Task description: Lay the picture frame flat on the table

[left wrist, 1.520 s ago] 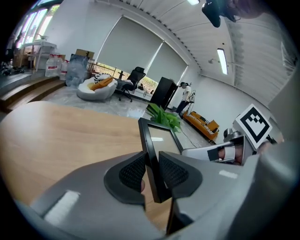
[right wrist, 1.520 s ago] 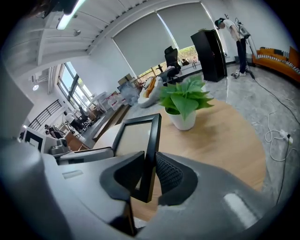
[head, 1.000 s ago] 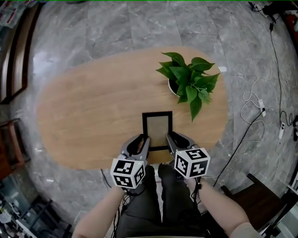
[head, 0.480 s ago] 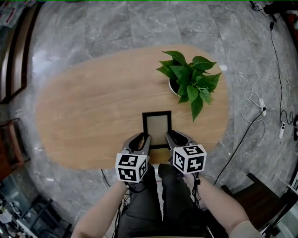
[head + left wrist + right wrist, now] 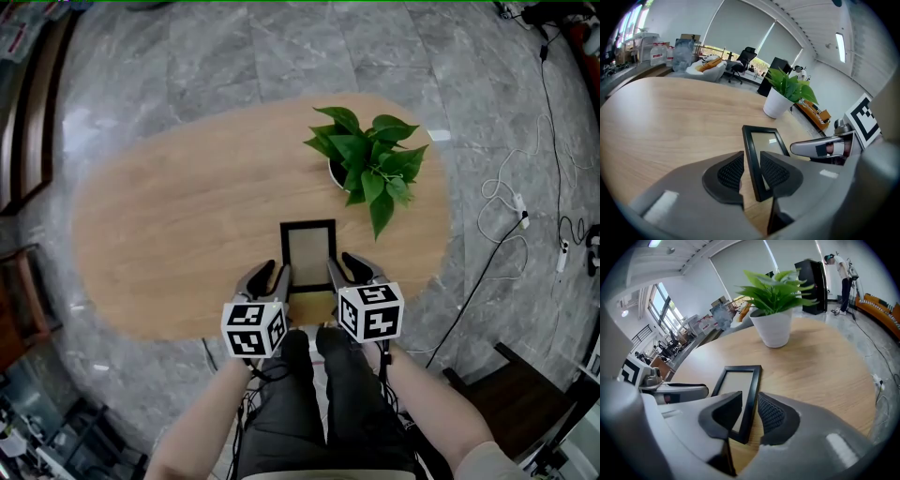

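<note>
Tongs in both hands stand wide, their jaws having just been opening. The left tongs point(image 5: 751, 161) straddle the left rail of the picture frame point(image 5: 308, 246), and the right tongs point(image 5: 749, 404) straddle its right rail, with the pads on neither pressing it. The black-edged frame lies flat on the oval wooden table point(image 5: 169, 225), near the front edge. Beyond it stands a leafy potted plant point(image 5: 367, 164) in a white pot.

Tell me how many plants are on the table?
1. The potted plant stands toward the right end of the table, just beyond the picture frame. Nothing in view could hide another.
</note>
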`<state>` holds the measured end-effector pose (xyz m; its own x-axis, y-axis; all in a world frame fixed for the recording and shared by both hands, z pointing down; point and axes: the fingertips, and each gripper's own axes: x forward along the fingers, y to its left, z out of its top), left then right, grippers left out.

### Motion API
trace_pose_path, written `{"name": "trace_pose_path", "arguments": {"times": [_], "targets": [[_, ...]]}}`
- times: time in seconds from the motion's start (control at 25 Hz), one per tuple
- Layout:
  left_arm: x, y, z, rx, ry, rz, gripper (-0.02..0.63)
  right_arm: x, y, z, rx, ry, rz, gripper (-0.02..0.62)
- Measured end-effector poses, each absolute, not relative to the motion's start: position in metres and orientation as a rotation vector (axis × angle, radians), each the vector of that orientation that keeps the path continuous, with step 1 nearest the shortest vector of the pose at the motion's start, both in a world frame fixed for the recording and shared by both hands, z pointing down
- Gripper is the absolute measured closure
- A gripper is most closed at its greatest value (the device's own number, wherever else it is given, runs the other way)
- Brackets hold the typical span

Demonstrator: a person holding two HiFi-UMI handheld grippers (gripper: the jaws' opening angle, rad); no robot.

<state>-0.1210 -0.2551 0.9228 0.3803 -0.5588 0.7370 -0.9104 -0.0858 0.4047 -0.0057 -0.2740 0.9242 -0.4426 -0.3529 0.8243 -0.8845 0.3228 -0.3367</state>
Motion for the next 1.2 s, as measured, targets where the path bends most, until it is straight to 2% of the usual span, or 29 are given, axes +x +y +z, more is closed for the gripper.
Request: {"name": "trace_pose_path", "arguments": {"times": [0.16,0.32,0.68,1.2], "targets": [[-0.130,-0.265,0.882,1.834,-1.329,0.501,0.519,-0.008,-0.284,0.882,1.088,-2.013,1.029,0.519],[-0.135,-0.275,0.830,1.913,-1.355,0.512,0.536,-0.007,-0.296,0.826,1.125,-2.075,0.948,0.563],[-0.142,-0.293,0.693,2.109,-1.419,0.500,0.569,-0.020,-0.320,0.662,1.147,-2.280,0.634,0.574],[-0.149,-0.294,0.480,2.350,-1.604,0.383,0.588,-0.033,-0.313,0.439,1.177,-2.577,0.474,0.584]]}}
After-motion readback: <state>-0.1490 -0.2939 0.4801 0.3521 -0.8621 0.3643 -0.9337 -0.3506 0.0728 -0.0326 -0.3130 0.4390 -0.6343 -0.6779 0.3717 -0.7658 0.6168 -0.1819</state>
